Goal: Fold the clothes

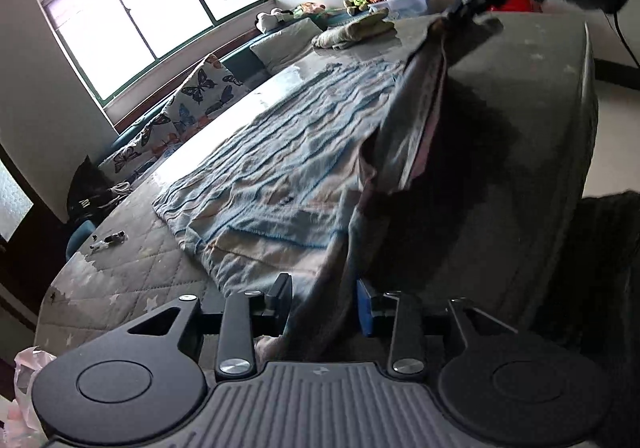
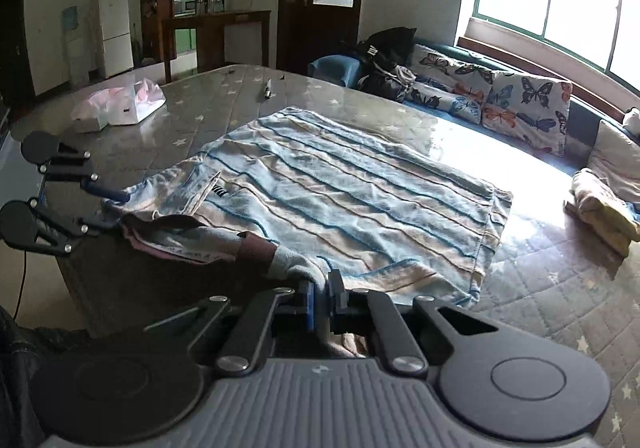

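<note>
A blue-and-cream striped garment (image 2: 344, 183) lies spread on the grey quilted bed (image 2: 540, 288); it also shows in the left wrist view (image 1: 280, 167). My right gripper (image 2: 322, 302) is shut on one near corner of its lifted edge. My left gripper (image 1: 324, 304) has the other end of that edge between its fingers; the jaws stand apart, with the cloth running through the gap. In the right wrist view my left gripper (image 2: 114, 209) sits at the garment's left corner. In the left wrist view my right gripper (image 1: 460, 13) pinches the far end. The edge hangs raised between them.
Folded clothes (image 2: 600, 211) lie at the bed's far side, seen also in the left wrist view (image 1: 352, 31). A plastic bag (image 2: 120, 103) and a pen (image 2: 267, 89) lie on the bed. Butterfly cushions (image 2: 520, 103) line a bench under the window.
</note>
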`<act>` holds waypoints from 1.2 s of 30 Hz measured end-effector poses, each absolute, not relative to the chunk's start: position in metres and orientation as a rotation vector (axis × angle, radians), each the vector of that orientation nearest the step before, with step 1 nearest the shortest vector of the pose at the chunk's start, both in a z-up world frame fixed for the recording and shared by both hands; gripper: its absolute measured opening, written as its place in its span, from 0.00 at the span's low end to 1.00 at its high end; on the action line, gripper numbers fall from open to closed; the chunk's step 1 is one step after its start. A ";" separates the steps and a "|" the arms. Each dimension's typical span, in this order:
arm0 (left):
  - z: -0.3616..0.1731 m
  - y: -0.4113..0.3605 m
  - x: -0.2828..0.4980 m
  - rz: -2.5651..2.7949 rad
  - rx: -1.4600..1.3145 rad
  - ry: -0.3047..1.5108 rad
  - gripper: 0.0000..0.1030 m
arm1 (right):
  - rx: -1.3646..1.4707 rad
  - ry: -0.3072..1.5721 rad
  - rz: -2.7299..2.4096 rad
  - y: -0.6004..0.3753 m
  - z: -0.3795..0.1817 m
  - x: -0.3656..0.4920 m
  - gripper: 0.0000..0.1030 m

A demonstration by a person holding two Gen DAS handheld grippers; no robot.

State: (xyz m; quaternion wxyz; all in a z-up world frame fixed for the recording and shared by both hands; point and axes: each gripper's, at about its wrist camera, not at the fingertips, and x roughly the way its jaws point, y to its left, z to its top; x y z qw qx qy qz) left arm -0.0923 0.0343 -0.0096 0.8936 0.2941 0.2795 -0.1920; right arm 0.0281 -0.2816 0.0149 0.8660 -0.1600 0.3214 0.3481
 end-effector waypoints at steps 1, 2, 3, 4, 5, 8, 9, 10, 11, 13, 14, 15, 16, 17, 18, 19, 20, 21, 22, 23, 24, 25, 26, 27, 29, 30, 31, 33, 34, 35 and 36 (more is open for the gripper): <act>-0.011 0.034 -0.093 -0.397 0.611 0.572 0.36 | -0.334 0.669 0.726 -0.281 0.017 0.028 0.05; -0.011 0.034 -0.093 -0.393 0.611 0.569 0.34 | -0.333 0.665 0.723 -0.281 0.018 0.029 0.05; -0.010 0.034 -0.093 -0.391 0.609 0.565 0.25 | -0.331 0.661 0.720 -0.281 0.020 0.029 0.05; -0.010 0.035 -0.093 -0.389 0.606 0.562 0.16 | -0.332 0.663 0.718 -0.281 0.019 0.029 0.05; -0.009 0.035 -0.094 -0.387 0.604 0.558 0.14 | -0.332 0.667 0.715 -0.280 0.017 0.028 0.05; 0.001 0.041 -0.097 -0.386 0.581 0.545 0.07 | -0.321 0.663 0.718 -0.283 0.018 0.022 0.04; 0.007 0.044 -0.100 -0.388 0.565 0.539 0.07 | -0.316 0.658 0.723 -0.285 0.020 0.019 0.04; 0.013 0.047 -0.103 -0.392 0.553 0.533 0.06 | -0.307 0.655 0.736 -0.287 0.023 0.014 0.04; 0.020 0.049 -0.109 -0.402 0.555 0.529 0.06 | -0.298 0.653 0.748 -0.290 0.026 0.010 0.04; 0.032 0.053 -0.120 -0.423 0.561 0.524 0.06 | -0.284 0.660 0.774 -0.296 0.033 -0.001 0.04; 0.037 0.055 -0.125 -0.432 0.567 0.529 0.06 | -0.281 0.666 0.786 -0.299 0.037 -0.005 0.04; 0.042 0.057 -0.128 -0.440 0.568 0.534 0.06 | -0.277 0.672 0.798 -0.301 0.040 -0.009 0.04; 0.046 0.059 -0.129 -0.446 0.562 0.536 0.07 | -0.272 0.678 0.805 -0.302 0.043 -0.009 0.04; 0.050 0.060 -0.129 -0.448 0.560 0.534 0.07 | -0.268 0.684 0.813 -0.302 0.046 -0.009 0.04; 0.054 0.060 -0.125 -0.437 0.566 0.521 0.07 | -0.264 0.689 0.820 -0.302 0.049 -0.009 0.03; 0.057 0.060 -0.121 -0.426 0.572 0.507 0.06 | -0.264 0.686 0.821 -0.301 0.051 -0.006 0.04; 0.060 0.060 -0.115 -0.415 0.574 0.493 0.07 | -0.263 0.683 0.821 -0.300 0.053 -0.001 0.04; 0.065 0.062 -0.106 -0.402 0.567 0.476 0.07 | -0.262 0.674 0.819 -0.299 0.057 0.006 0.03; 0.069 0.063 -0.097 -0.388 0.561 0.463 0.07 | -0.265 0.666 0.817 -0.298 0.059 0.012 0.03; 0.072 0.065 -0.086 -0.369 0.561 0.452 0.07 | -0.268 0.655 0.814 -0.296 0.064 0.022 0.03; 0.075 0.066 -0.074 -0.351 0.560 0.442 0.07 | -0.268 0.646 0.815 -0.295 0.067 0.032 0.03; 0.076 0.067 -0.062 -0.336 0.559 0.436 0.07 | -0.272 0.640 0.815 -0.293 0.070 0.042 0.03; 0.078 0.068 -0.049 -0.321 0.558 0.432 0.07 | -0.277 0.634 0.815 -0.291 0.072 0.052 0.03; 0.079 0.068 -0.035 -0.306 0.557 0.431 0.07 | -0.281 0.640 0.810 -0.287 0.070 0.065 0.03; 0.080 0.068 -0.006 -0.275 0.557 0.430 0.07 | -0.288 0.652 0.799 -0.280 0.067 0.090 0.03; 0.080 0.068 0.009 -0.260 0.556 0.432 0.07 | -0.292 0.658 0.793 -0.277 0.065 0.103 0.03; 0.080 0.068 0.024 -0.248 0.554 0.439 0.07 | -0.296 0.664 0.788 -0.273 0.063 0.115 0.03; 0.077 0.068 0.054 -0.230 0.555 0.464 0.07 | -0.304 0.677 0.777 -0.266 0.060 0.140 0.03; 0.074 0.068 0.067 -0.225 0.558 0.477 0.07 | -0.307 0.683 0.771 -0.262 0.058 0.153 0.03; 0.072 0.068 0.080 -0.221 0.560 0.491 0.07 | -0.311 0.689 0.766 -0.259 0.056 0.165 0.03; 0.068 0.069 0.093 -0.219 0.560 0.507 0.07 | -0.315 0.695 0.760 -0.255 0.055 0.178 0.04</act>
